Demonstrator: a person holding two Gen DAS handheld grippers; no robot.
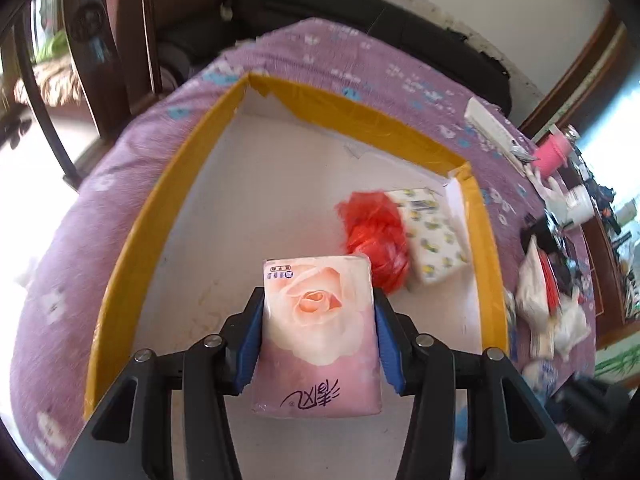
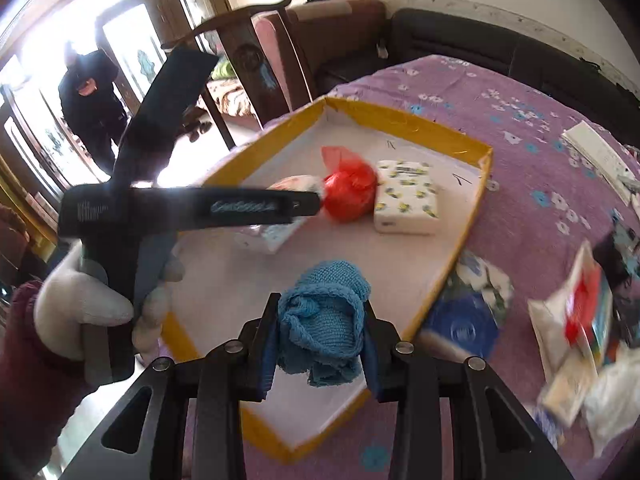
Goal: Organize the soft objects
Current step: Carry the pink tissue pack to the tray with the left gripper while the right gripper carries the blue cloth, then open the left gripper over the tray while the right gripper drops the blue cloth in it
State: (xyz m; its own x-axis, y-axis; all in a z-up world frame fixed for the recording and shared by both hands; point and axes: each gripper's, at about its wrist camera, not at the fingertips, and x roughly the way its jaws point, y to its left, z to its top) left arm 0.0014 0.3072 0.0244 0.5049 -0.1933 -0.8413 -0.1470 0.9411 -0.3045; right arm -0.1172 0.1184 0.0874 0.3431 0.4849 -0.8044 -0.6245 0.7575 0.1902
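Our left gripper [image 1: 319, 322] pinches the tissues [image 1: 318, 336], right gripper [image 2: 320, 340] the cloth [image 2: 324, 328]; both could collide over the tray [image 1: 132, 264], crowding the bag [image 1: 376, 240] at two o'clock.

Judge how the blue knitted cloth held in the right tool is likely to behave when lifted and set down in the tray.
The blue knitted cloth is bunched between the right tool, with an edge drooping below, so it is probably floppy and will slump when released. It looks light for its bulk. Its coarse knit should grip rather than slip, and it seems unlikely to roll across the yellow-rimmed tray.
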